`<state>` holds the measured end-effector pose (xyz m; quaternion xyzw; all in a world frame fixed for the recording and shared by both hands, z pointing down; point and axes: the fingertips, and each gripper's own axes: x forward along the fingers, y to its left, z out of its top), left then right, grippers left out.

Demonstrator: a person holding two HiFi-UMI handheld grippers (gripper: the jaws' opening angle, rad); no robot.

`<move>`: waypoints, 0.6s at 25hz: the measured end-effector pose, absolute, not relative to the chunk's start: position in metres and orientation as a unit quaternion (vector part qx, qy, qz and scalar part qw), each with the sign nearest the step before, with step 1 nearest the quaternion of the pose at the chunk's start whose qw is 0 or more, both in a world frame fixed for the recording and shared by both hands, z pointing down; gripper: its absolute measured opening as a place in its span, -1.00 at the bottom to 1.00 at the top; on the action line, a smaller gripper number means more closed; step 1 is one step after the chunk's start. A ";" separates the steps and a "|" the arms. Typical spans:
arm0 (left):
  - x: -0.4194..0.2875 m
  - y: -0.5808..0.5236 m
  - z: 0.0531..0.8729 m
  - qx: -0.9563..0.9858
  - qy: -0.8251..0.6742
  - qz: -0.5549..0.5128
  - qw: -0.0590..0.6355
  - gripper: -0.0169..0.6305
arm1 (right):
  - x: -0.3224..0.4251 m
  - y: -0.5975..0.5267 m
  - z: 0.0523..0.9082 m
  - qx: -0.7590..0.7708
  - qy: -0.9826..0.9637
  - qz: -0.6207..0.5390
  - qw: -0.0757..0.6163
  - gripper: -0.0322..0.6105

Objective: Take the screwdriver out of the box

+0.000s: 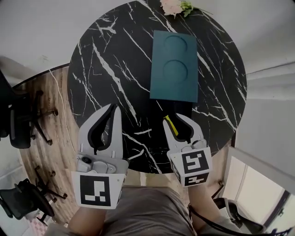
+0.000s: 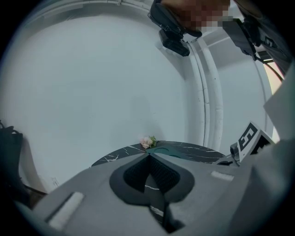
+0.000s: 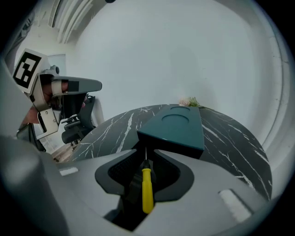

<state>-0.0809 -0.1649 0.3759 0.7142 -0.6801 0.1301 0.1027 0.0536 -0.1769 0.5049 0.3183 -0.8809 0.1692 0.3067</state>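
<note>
A dark teal box (image 1: 174,66) with two round recesses in its lid lies closed on the black marble table (image 1: 110,60); in the right gripper view the box (image 3: 177,126) is just ahead of the jaws. My right gripper (image 1: 174,118) is shut on a yellow-handled screwdriver (image 1: 171,125), whose handle (image 3: 147,190) lies between the jaws and whose thin shaft points toward the box. My left gripper (image 1: 114,109) is shut with nothing in it, over the table's near left part. In the left gripper view its tips (image 2: 148,155) meet.
A small bunch of pink flowers (image 1: 173,6) sits at the table's far edge. Black office chairs (image 1: 20,122) stand on the wooden floor to the left. The table's front edge is close under both grippers.
</note>
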 end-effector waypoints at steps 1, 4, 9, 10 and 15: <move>-0.082 -0.166 0.377 0.714 -0.680 0.130 0.103 -0.95 | 0.053 -0.177 0.508 0.316 -0.879 0.170 0.313 -0.49; -0.083 -0.168 0.381 0.714 -0.680 0.129 0.106 -0.95 | 0.050 -0.176 0.514 0.311 -0.874 0.164 0.336 -0.48; -0.084 -0.169 0.382 0.713 -0.680 0.128 0.108 -0.95 | 0.046 -0.175 0.525 0.296 -0.859 0.160 0.385 -0.46; -0.085 -0.169 0.381 0.713 -0.681 0.128 0.109 -0.95 | 0.044 -0.175 0.526 0.294 -0.858 0.161 0.389 -0.46; -0.093 -0.169 0.379 0.709 -0.685 0.127 0.111 -0.95 | 0.039 -0.177 0.528 0.292 -0.853 0.160 0.402 -0.46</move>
